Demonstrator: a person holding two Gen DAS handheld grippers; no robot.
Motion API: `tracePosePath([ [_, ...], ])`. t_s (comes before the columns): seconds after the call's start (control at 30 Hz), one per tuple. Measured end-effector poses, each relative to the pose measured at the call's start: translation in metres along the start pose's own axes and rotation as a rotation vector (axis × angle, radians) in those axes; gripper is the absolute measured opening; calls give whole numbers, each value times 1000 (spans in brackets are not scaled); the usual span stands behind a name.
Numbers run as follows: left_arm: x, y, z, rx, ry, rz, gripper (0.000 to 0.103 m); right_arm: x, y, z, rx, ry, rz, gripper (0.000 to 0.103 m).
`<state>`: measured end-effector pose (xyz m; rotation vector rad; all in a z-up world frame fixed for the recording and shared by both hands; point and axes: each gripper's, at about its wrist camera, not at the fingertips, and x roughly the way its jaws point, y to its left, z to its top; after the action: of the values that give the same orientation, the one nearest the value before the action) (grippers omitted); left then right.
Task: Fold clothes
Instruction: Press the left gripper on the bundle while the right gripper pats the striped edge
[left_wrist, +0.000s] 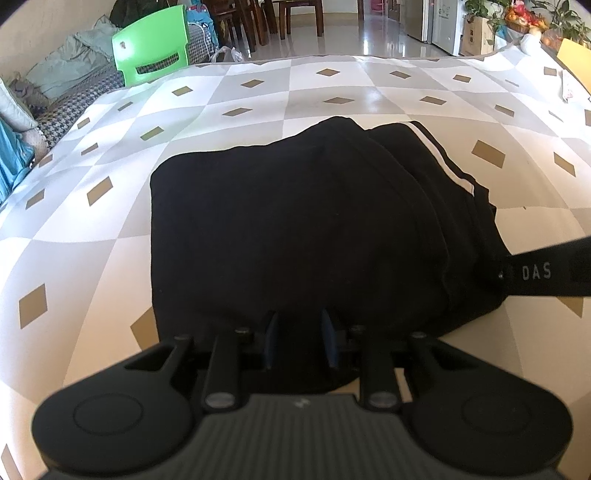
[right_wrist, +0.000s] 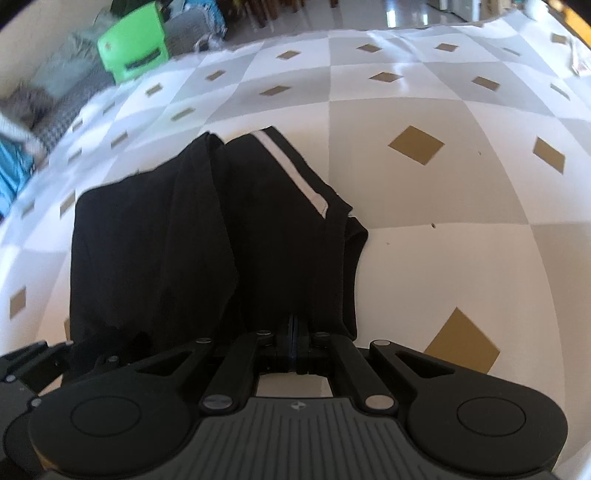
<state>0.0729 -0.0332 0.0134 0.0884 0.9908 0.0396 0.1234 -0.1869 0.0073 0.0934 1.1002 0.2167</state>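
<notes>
A black garment (left_wrist: 295, 221) with a white side stripe (left_wrist: 443, 155) lies folded on the chequered tablecloth (left_wrist: 110, 240). My left gripper (left_wrist: 301, 332) stands over its near edge, jaws a little apart, with black cloth filling the gap between the blue pads. A black lettered bar (left_wrist: 535, 273) reaches in from the right to the garment's right side; it looks like the other gripper's fingers. In the right wrist view my right gripper (right_wrist: 295, 328) is shut, its pads pressed together on the near edge of the garment (right_wrist: 166, 240), below the stripe (right_wrist: 291, 166). Part of the left gripper's body (right_wrist: 26, 369) shows at lower left.
The tablecloth (right_wrist: 443, 240) runs bare to the right of the garment and beyond it. A green plastic chair (left_wrist: 151, 44) and a sofa with cushions (left_wrist: 55, 74) stand past the far left edge. Papers (left_wrist: 569, 88) lie at the far right.
</notes>
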Motion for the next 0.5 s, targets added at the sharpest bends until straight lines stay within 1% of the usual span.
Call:
tracePosePath([
  [0.07,0,1,1,-2,6,-3,22,2,0,9,-20,46,3,0],
  [0.17,1,1,2,-3,15,-6,22,5,-6,19,-35,89,12,0],
  [0.33,3,6,8,-28,49,-30,22,-5,-13,28,-47,59,74,0],
  [0.5,5,8,13,-23,79,-45,22,-6,-6,42,-117,29,132,0],
])
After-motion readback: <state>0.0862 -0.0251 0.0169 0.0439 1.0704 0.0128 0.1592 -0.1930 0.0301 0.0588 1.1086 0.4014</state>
